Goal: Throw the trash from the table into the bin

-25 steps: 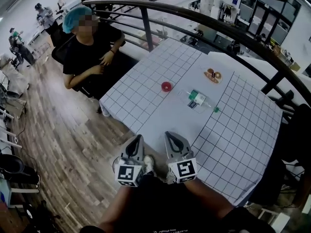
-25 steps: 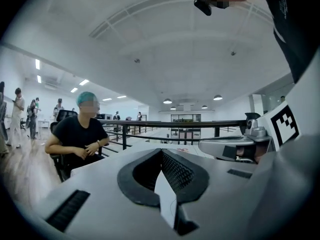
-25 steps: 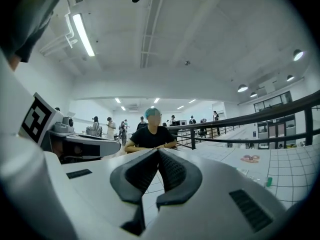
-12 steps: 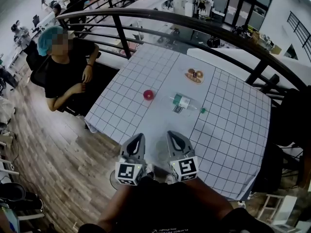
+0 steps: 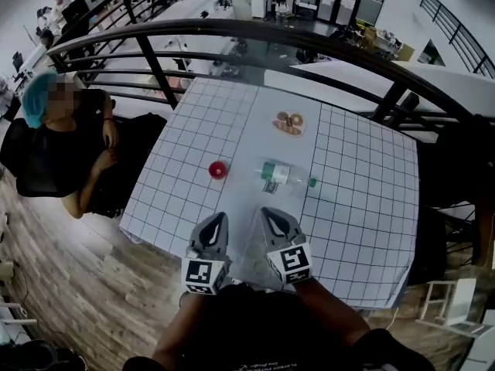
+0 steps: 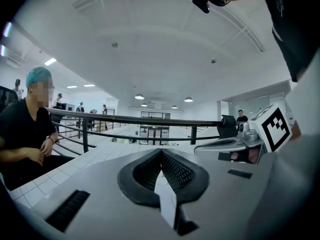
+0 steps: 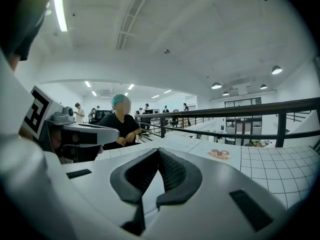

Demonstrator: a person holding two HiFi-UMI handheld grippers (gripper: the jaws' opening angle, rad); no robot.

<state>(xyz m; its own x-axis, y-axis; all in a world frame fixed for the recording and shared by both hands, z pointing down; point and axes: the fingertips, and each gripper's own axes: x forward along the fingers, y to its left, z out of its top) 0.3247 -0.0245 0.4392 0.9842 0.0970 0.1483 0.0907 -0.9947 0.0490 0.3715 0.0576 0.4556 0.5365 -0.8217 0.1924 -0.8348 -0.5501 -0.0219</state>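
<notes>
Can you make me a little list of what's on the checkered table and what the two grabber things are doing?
table: white grid cloth, beside a dark railing
trash on it: small red round thing; clear bottle lying on its side, green label; flat packet with brown print, farthest away
left gripper: jaws shut, nothing in them, at the table's near edge
right gripper: jaws shut, nothing in them, beside the left one
bin: not in view
nearby: seated person at the table's left side
</notes>
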